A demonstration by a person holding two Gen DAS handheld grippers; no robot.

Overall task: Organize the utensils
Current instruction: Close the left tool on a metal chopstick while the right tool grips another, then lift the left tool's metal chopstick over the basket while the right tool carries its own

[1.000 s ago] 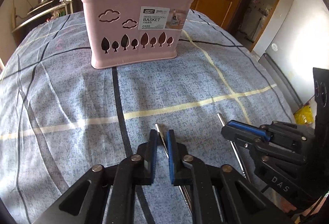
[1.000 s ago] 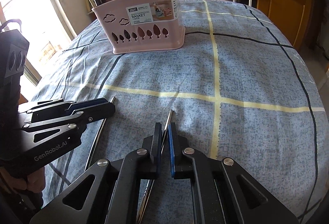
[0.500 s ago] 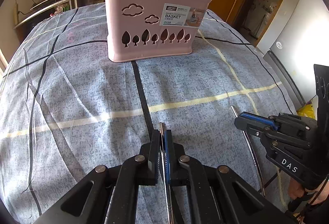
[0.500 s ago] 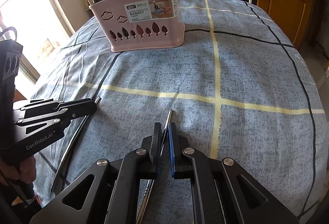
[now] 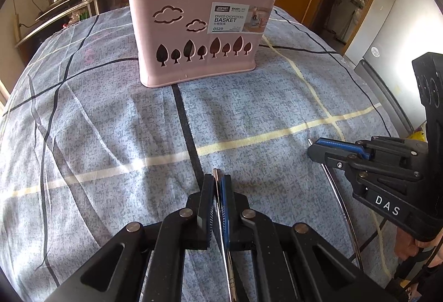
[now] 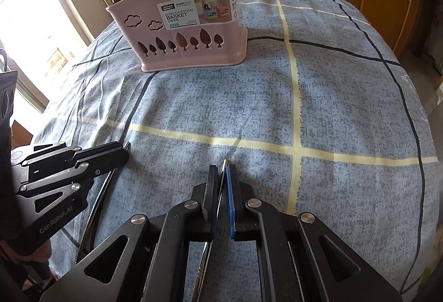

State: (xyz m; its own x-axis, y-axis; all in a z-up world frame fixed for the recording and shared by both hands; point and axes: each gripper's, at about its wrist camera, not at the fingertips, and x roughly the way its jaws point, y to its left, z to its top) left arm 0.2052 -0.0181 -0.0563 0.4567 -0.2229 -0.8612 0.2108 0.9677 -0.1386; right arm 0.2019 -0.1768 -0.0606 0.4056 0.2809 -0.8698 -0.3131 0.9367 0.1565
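Steel rod, left: thin metal utensil (image 5: 221, 219) pinched between the pads of the left gripper (image 5: 218, 191), jaws closed on it, above the near cloth.
Cloth: blue checked tablecloth (image 5: 110, 122) over the table.
Basket: pink chopstick basket (image 5: 199, 33) far centre, sticks standing inside.
Steel rod, right: second utensil (image 6: 221, 180) clamped in the right gripper (image 6: 223, 185), jaws closed on it.

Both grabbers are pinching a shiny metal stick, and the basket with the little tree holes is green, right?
Not quite: the basket with the tree holes is pink, as both wrist views show. The rest holds: the left gripper and the right gripper each pinch a shiny metal stick.
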